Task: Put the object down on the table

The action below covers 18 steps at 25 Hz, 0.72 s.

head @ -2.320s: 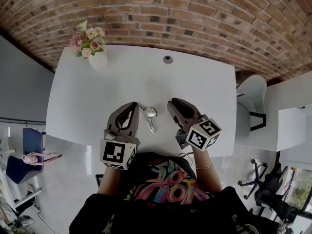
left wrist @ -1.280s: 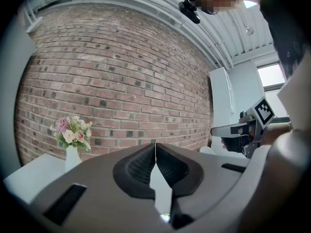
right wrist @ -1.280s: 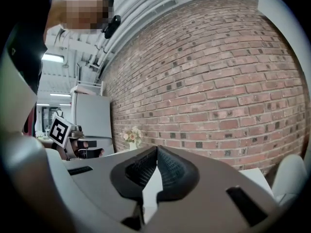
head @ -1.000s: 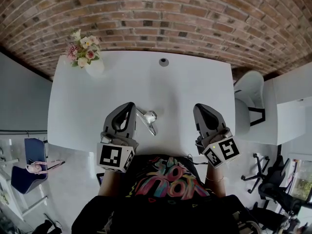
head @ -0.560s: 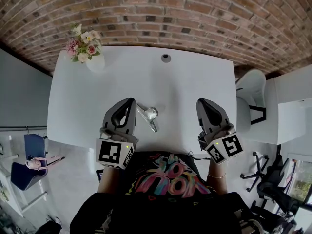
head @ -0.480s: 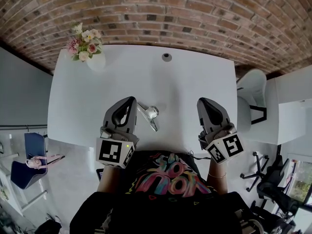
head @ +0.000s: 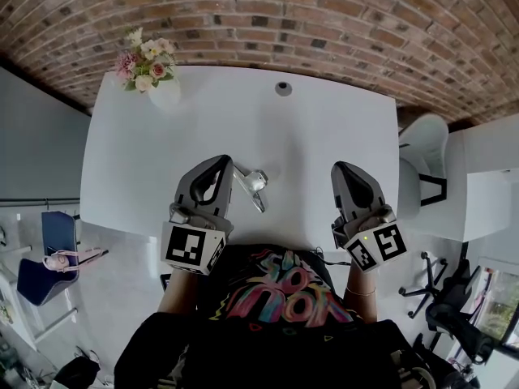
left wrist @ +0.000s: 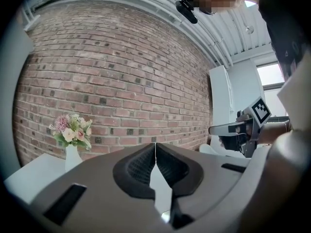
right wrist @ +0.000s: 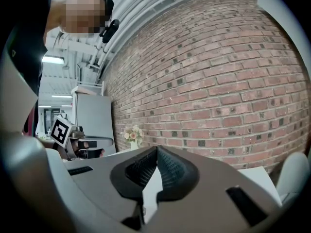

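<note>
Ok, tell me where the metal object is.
In the head view, the metal object lies on the white table, just right of the left gripper, well away from the right gripper.

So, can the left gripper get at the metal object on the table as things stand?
Probably yes. The metal object lies on the white table close beside the left gripper, with nothing between them. Its jaws are shut, so they would need opening first.

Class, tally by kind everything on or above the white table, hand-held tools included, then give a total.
Vase of flowers: 1
Shiny metal object: 1
Round table grommet: 1
Hand-held tools: 2 (left tool, right tool)
Total: 5
</note>
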### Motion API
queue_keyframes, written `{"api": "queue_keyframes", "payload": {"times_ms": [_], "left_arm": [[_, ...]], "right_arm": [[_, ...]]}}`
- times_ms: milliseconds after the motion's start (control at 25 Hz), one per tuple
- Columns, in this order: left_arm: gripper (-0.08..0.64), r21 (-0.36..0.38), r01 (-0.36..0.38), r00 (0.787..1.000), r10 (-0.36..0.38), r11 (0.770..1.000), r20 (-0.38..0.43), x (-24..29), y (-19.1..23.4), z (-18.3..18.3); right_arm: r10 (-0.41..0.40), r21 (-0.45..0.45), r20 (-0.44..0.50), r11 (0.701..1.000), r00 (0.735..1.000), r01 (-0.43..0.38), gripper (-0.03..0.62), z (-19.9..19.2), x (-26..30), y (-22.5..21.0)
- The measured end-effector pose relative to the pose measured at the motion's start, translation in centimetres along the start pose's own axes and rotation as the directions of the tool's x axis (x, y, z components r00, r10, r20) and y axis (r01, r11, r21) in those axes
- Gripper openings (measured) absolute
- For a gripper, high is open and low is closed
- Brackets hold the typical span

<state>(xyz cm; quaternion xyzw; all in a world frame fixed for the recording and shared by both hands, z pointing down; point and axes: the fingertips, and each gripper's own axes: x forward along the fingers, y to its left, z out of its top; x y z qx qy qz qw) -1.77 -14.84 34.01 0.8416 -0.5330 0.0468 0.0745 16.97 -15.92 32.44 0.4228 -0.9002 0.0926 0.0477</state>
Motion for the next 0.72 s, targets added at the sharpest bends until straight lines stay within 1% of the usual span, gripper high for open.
{"api": "queue_keyframes", "payload": {"times_ms": [320, 560, 720], "left_arm": [[0.026, -0.002, 0.003, 1.0, -0.003, 1.0, 0.004, -0.31, 0.05, 0.0], [0.026, 0.011, 0.03, 1.0, -0.03, 0.999, -0.007, -0.39, -0.42, -0.03], [0.026, -0.009, 0.05, 0.999, -0.05, 0.999, 0.011, -0.35, -0.34, 0.32]], "right_arm": [[0.001, -0.002, 0.002, 1.0, 1.0, -0.001, 0.015, -0.18, -0.27, 0.02], [0.005, -0.005, -0.004, 1.0, 1.0, -0.005, 0.015, -0.41, -0.15, 0.23], [0.011, -0.008, -0.007, 1.0, 1.0, -0.012, 0.015, -0.51, 0.05, 0.45]]}}
